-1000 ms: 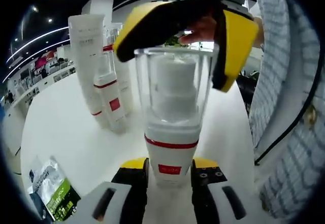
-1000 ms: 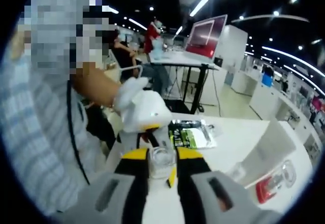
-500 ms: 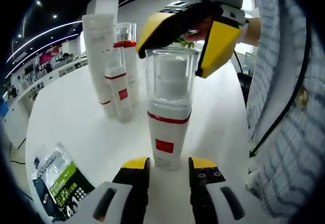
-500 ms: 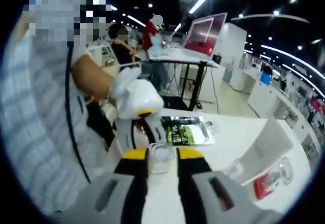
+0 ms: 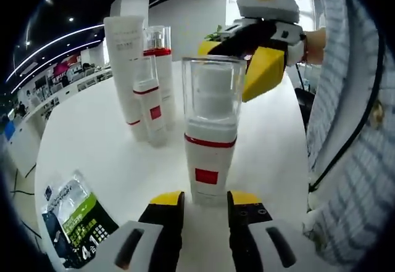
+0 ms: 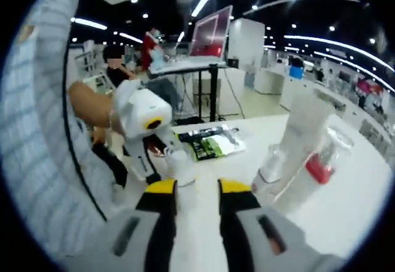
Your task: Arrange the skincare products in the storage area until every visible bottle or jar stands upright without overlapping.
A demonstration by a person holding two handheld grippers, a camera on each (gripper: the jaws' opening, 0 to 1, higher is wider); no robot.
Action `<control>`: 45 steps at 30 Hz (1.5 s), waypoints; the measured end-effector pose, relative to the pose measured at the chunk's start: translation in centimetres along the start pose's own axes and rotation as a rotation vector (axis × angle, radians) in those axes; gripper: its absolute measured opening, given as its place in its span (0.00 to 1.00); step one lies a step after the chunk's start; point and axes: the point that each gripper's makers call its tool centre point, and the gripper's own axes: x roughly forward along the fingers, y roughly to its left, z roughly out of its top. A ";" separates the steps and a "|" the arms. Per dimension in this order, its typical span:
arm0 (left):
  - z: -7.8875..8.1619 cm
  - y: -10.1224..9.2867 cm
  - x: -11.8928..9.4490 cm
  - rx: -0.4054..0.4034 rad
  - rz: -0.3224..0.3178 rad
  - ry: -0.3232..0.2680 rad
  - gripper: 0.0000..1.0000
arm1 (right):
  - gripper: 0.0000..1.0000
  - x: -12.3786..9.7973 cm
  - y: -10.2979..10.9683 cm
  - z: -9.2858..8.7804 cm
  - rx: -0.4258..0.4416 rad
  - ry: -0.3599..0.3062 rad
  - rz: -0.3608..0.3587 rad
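No legible text on bottles [image 5: 210,136] or packet [image 5: 77,219].

White round table [image 5: 92,142] under everything, glossy top. Green-and-black sachet pack [image 5: 77,222] lying flat near table edge, left gripper view; same pack [image 6: 210,144] flat on table in right gripper view. Person in striped shirt [image 5: 352,130] close by at table side. Background: showroom with ceiling strip lights, red-framed screen [image 6: 210,34] on stand, people seated at desk [image 6: 179,68] behind.
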 end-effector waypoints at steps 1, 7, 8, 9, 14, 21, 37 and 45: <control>0.1 0.1 0.1 -0.009 0.008 -0.004 0.28 | 0.24 0.3 0.0 -0.5 0.037 -0.003 0.000; 0.3 0.2 0.3 -0.031 0.036 -0.008 0.27 | 0.24 2.5 0.3 -3.6 0.232 0.016 0.022; 0.3 0.1 0.3 -0.026 0.041 -0.002 0.27 | 0.24 2.7 0.5 -3.6 0.230 0.015 0.028; 0.3 0.1 0.3 -0.022 0.043 0.000 0.26 | 0.24 2.8 0.5 -3.6 0.231 0.016 0.030; 0.1 -0.2 0.1 0.000 0.058 0.017 0.27 | 0.23 3.6 1.0 -3.6 0.233 0.021 0.039; -0.3 0.1 -0.4 -0.007 0.062 0.035 0.27 | 0.21 3.9 0.2 -4.4 0.226 0.049 0.009; -0.9 0.2 -0.9 0.069 0.077 0.074 0.21 | 0.21 3.3 0.8 -3.7 0.139 0.056 -0.026; -0.3 -0.6 -0.4 0.097 0.062 0.073 0.21 | 0.21 3.3 0.6 -3.6 0.130 0.053 -0.078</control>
